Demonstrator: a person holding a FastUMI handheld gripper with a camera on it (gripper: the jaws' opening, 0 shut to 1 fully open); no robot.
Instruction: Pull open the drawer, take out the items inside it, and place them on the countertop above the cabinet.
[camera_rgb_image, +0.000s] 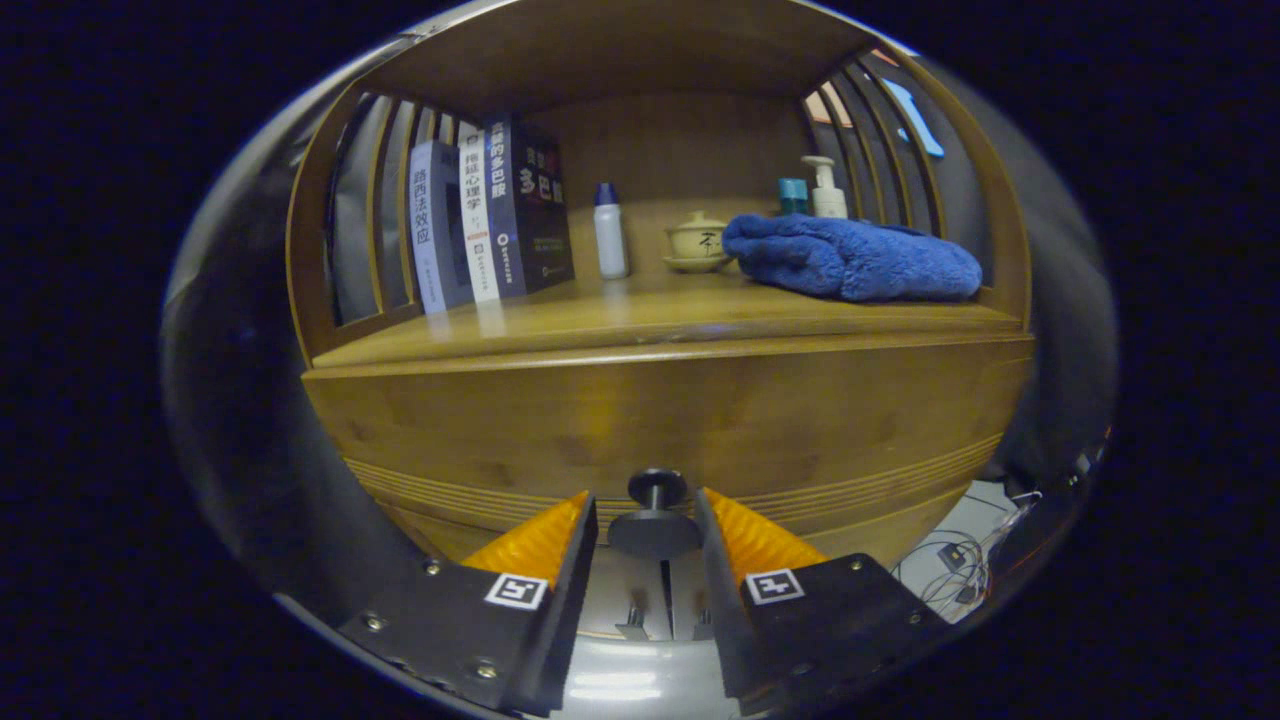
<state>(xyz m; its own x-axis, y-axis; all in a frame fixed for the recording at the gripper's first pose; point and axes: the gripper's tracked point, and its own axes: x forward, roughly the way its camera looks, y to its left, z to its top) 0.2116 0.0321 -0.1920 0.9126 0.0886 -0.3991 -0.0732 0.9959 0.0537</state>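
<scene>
Fingers of my gripper (648, 525) stand apart on either side of the small dark round knob (655, 510) on its short stem, flanking its disc with a slight gap each side as far as I can tell; no clamp yet. Knob sits low on the wide honey-coloured wooden drawer front (680, 420) of the cabinet, with grooved lines running across the panel just behind it. Drawer looks closed, flush under the wooden countertop (620, 320), so its contents are hidden from me. On the countertop: four upright books (490, 220) at the left, a white bottle with a blue cap (610, 232), a small lidded ceramic cup on a saucer (697, 243), a folded blue fluffy towel (850, 258), and a white pump bottle (827, 190) behind it. I judge the knob is stiff and smooth, likely slippery, so I want the fingers closing squarely behind the disc, on the stem, to pull straight outward. Drawer is probably solid wood and may drag. Free room for placing items is the front strip of countertop between books and towel.
</scene>
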